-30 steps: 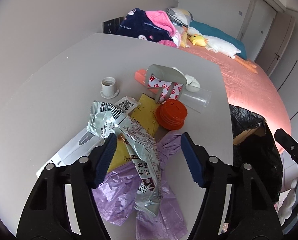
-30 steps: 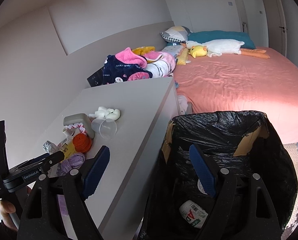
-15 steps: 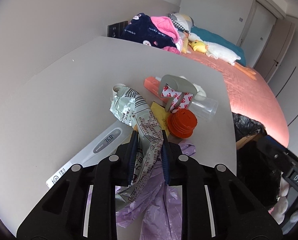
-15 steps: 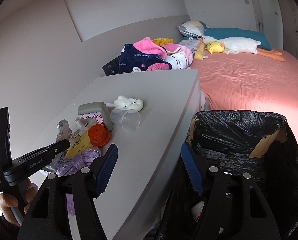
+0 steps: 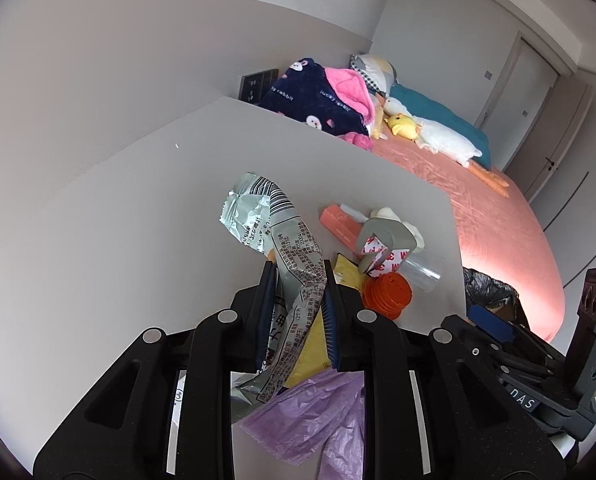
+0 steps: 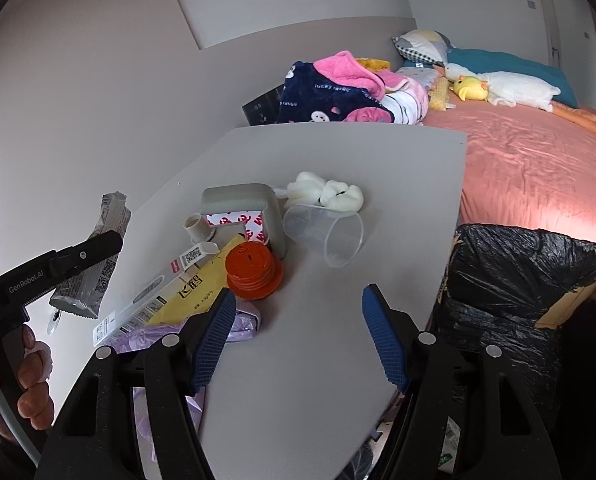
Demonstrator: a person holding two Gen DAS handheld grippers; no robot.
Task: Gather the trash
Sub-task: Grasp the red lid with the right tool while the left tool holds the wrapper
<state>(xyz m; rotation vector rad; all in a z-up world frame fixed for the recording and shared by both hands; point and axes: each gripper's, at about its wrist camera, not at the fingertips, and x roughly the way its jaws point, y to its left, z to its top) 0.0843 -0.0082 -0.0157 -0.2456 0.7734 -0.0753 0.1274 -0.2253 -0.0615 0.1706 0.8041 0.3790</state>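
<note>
the left gripper (image 5: pixel 298 300) is clamped on a crinkled silver wrapper (image 5: pixel 271 224), held at mid-frame in the left wrist view, clear of the grey table (image 5: pixel 117 220). the right gripper (image 6: pixel 295 340) stands fairly wide with nothing between its pads, low in its frame over the table edge. the bin with a black liner (image 6: pixel 530 280) sits at the right edge of that view. the wrapper is pinched only across its middle, so both ends flop; i judge it could slide out on the way across, or its tail could snag the purple bag (image 5: pixel 314 412) or yellow packet (image 6: pixel 201 284) below and drag them off. the two grippers are close and could knock together.
</note>
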